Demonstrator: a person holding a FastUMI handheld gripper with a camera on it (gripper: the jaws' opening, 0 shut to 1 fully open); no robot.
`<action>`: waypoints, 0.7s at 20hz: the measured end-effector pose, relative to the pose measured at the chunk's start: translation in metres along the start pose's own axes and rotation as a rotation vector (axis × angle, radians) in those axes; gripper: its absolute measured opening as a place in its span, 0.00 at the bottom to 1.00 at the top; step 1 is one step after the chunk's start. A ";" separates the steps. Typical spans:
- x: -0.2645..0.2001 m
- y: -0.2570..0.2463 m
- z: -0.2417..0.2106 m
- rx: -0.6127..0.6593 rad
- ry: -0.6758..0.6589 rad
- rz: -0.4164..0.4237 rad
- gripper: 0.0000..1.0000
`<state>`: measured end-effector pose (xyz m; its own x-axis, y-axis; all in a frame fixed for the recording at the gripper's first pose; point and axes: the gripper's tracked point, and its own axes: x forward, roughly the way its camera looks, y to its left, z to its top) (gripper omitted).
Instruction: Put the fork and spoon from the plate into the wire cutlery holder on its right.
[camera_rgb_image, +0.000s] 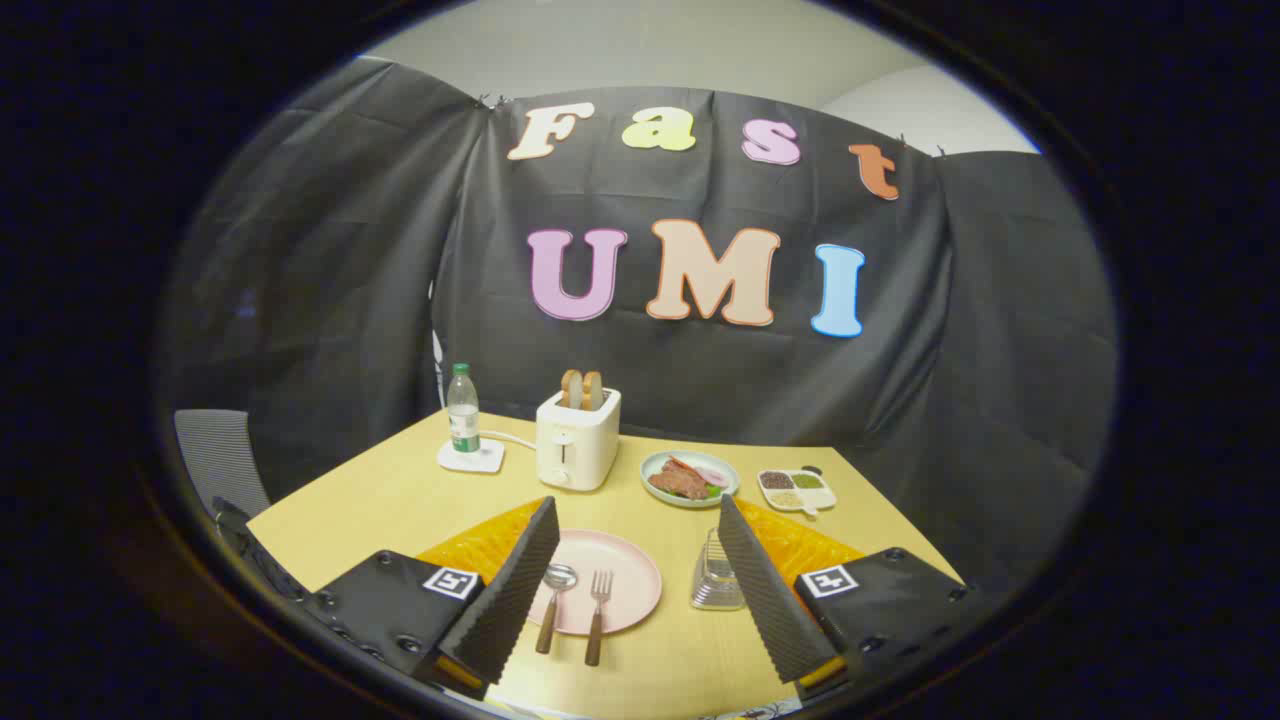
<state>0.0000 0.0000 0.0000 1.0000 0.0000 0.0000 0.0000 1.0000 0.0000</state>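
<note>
On pink plate (625, 580): spoon (553, 603), fork (597, 615), handles toward gripper (630, 590) (easy to pinch). Wire cutlery holder (716, 580) just right of plate. Fingers spread wide, holding nothing.

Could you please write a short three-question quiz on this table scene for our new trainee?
1. True or false: the gripper is shut on the fork.
2. Which lies nearer the wire cutlery holder on the pink plate: A the spoon, B the fork?
3. What sticks up from the toaster?

Key: 1 false, its fingers are open and hold nothing; 2 B; 3 bread slices.
</note>
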 end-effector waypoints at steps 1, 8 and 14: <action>-0.001 -0.001 0.000 -0.003 -0.001 -0.009 1.00; 0.000 -0.004 -0.014 -0.027 0.017 -0.051 1.00; -0.001 0.003 -0.029 -0.028 0.041 -0.075 1.00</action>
<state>-0.0012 0.0035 -0.0292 0.9963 -0.0758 -0.0399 0.0746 0.9968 -0.0299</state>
